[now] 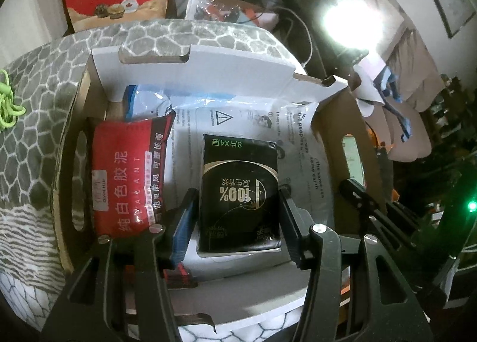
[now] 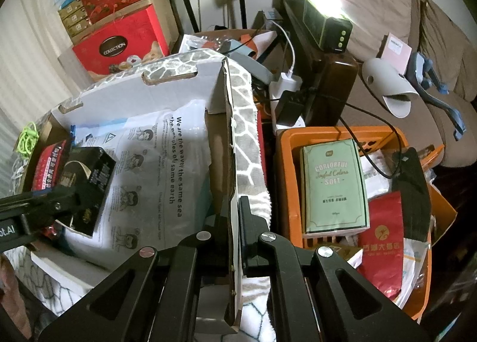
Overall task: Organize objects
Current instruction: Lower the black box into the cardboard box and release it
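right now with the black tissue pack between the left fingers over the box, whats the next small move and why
Probably lower the black tissue pack onto the white plastic bag beside the red pouch, then open. In the right wrist view the pack looks tilted and raised, while the right gripper pinches the cardboard box wall, steadying it.

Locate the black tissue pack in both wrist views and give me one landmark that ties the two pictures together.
Left wrist: the black tissue pack sits centre frame, between the fingers of the left gripper, inside the cardboard box.
Right wrist: the same pack is at the left edge, tilted, held by the left gripper; the right gripper clamps the box's side wall.
Shared landmark: the red pouch right beside the pack.
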Tool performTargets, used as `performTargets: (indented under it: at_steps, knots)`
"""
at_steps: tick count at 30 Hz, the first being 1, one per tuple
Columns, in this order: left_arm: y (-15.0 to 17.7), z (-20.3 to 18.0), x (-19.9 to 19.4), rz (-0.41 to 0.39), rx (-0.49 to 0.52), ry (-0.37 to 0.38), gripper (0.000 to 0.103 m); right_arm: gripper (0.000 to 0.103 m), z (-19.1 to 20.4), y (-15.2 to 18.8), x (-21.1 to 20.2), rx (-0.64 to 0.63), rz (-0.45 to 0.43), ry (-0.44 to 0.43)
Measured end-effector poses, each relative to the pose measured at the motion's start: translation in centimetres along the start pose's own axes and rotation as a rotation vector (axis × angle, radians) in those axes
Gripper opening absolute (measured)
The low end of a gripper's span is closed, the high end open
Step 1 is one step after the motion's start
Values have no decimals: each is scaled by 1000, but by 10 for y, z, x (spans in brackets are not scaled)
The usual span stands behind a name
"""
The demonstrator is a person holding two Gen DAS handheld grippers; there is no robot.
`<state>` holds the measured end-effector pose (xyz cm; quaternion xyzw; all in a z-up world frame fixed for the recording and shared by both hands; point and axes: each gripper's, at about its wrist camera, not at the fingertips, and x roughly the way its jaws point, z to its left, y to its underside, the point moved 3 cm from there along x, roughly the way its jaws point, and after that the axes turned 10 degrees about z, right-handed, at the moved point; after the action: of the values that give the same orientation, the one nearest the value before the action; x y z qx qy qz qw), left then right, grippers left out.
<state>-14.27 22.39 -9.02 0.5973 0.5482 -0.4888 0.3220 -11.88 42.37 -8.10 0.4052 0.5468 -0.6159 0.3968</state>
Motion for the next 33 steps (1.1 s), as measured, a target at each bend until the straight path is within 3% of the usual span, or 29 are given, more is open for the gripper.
performTargets:
  at_steps: [7,12,19,25,33]
  knots:
    - [1,-2,-11,-15,2,17,61,3,0,0,0,1,0,-1]
    - [0,-4,-25,-35,18,21,64,3,0,0,0,1,0,0]
    - [-3,6,-52,-109,47,-43,72,3,0,0,0,2,0,-1]
    - [-4,28,-69,-147,52,-87,78,3,0,0,0,1,0,-1]
    - [-7,75,-86,-175,6,-124,80,3,0,1,0,1,0,-1]
